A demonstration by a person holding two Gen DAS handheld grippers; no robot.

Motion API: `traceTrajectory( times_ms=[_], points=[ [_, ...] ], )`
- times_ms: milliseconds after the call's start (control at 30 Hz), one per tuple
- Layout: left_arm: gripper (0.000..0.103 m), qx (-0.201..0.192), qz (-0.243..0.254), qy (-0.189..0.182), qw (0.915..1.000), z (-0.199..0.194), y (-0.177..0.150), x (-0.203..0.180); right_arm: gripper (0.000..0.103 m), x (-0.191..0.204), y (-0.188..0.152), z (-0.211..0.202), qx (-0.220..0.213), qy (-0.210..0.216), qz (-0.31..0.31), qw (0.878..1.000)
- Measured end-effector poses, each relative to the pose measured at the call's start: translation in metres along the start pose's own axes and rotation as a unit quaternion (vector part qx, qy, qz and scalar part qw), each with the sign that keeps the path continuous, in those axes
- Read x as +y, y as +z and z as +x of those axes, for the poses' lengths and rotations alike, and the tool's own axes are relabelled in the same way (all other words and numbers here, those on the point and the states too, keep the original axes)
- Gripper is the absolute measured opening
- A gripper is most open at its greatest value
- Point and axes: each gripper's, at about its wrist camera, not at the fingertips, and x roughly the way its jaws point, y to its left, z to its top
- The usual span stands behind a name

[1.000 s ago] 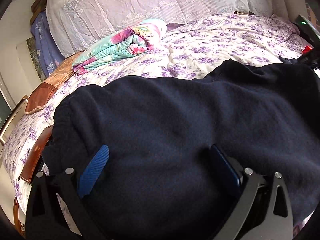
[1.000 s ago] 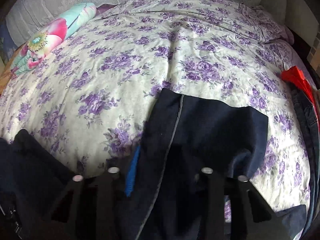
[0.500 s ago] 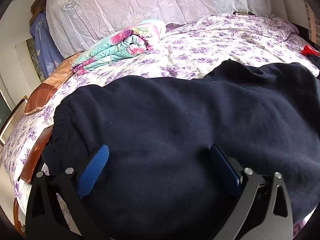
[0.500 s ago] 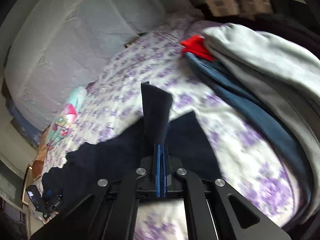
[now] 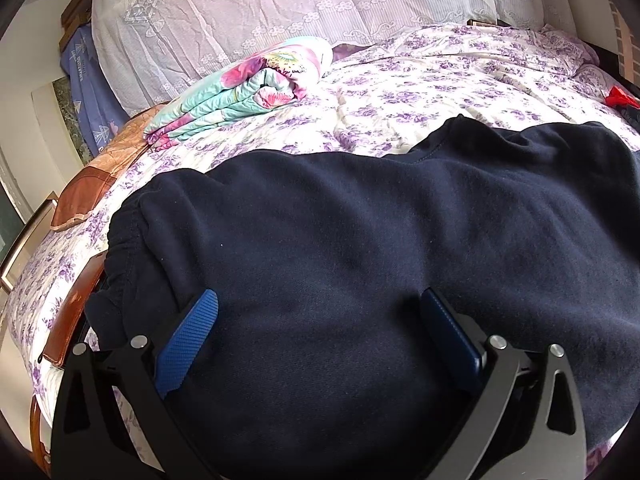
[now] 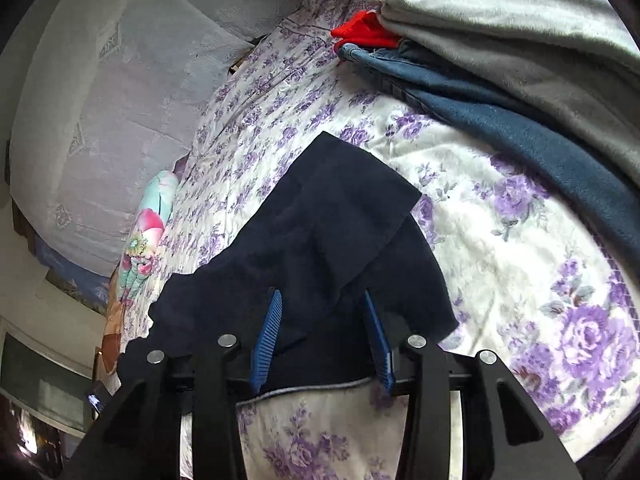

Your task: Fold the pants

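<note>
Dark navy pants [image 5: 360, 232] lie across the purple-flowered bedspread [image 5: 440, 80], waistband end at the left. My left gripper [image 5: 320, 316] is open, its blue pads wide apart over the waist part of the pants. In the right wrist view the leg end of the pants [image 6: 336, 232] lies folded over itself on the bedspread [image 6: 520, 260]. My right gripper [image 6: 322, 312] is open just above that leg end, pads apart on either side of the cloth, holding nothing.
A folded turquoise and pink blanket [image 5: 240, 88] lies near the pillows [image 5: 280, 12]. A pile of grey [image 6: 520, 32], blue [image 6: 500, 112] and red [image 6: 364, 32] clothes lies at the bed's right side. The wooden bed frame [image 5: 68, 320] shows at the left edge.
My right gripper was shut on the pant leg end held up half a second ago; now it has opened and the leg lies folded on the pants. The left gripper has stayed still.
</note>
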Motion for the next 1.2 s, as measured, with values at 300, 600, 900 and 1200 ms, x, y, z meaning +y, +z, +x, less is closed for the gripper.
traceTrajectory(
  times_ms=[300,600,900,1200],
  points=[
    [0.099,-0.002,-0.038,-0.02,0.9991,0.0,0.0,0.016,0.009,0.017,0.009,-0.037,-0.062,0.051,-0.03,0.996],
    [0.099,0.002,-0.033,-0.017,0.9993,0.002,0.0,0.014,0.036,-0.036,-0.031,-0.05,0.001,-0.003,0.016,1.0],
    [0.099,0.005,-0.028,-0.006,0.9996,0.003,0.0,0.011,0.069,-0.033,-0.017,-0.017,-0.004,0.025,0.034,0.999],
    [0.099,0.004,-0.031,-0.005,0.9995,0.001,-0.001,0.011,0.016,0.028,0.009,-0.047,-0.103,0.037,-0.128,0.986]
  ],
)
